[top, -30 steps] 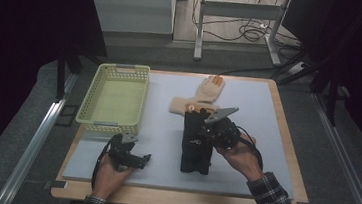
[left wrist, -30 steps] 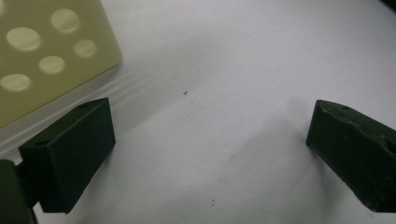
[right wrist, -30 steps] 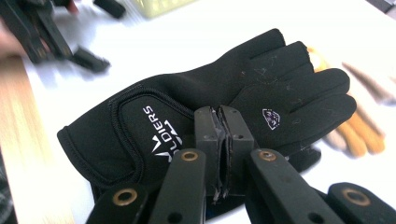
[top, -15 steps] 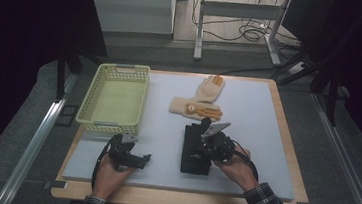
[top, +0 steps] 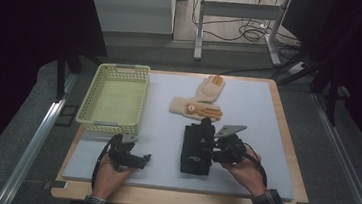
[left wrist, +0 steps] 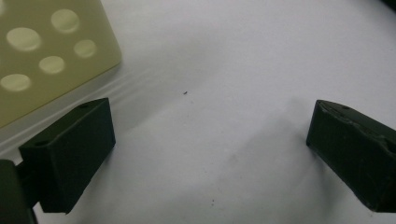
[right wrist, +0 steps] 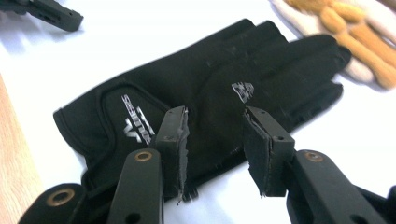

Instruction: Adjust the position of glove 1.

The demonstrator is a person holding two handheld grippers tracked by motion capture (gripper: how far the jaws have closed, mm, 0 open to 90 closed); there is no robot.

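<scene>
A dim room is seen, with a wooden-edged table (top: 285, 142) covered by a pale grey mat (top: 165, 140); metal desk legs and loose cables are visible on the floor behind it.

Writing: on the black glove (right wrist: 210, 98), a white printed logo is seen near the cuff and a small white emblem near the knuckles; neither can be read with certainty. No other writing is noted.

Compared with the frame a second earlier, the black glove, then held raised and bunched, is now found lying flat on the mat at centre-right, its fingers pointing away from the person. The right gripper (right wrist: 215, 140) has come lower, and its jaws have just been opening; they now stand parted just above the back of the glove, with no cloth pinched between the pads. The left gripper (top: 131, 157) is found in the same place, near the front left of the mat, with its jaws spread wide over bare mat and nothing between them.

Containers: a pale yellow-green perforated basket (top: 116, 70) stands at the rear left of the table, and nothing is seen inside it. Two cream gloves with orange fingers (top: 196, 108) lie just beyond the black glove, one partly overlapping the other.
</scene>
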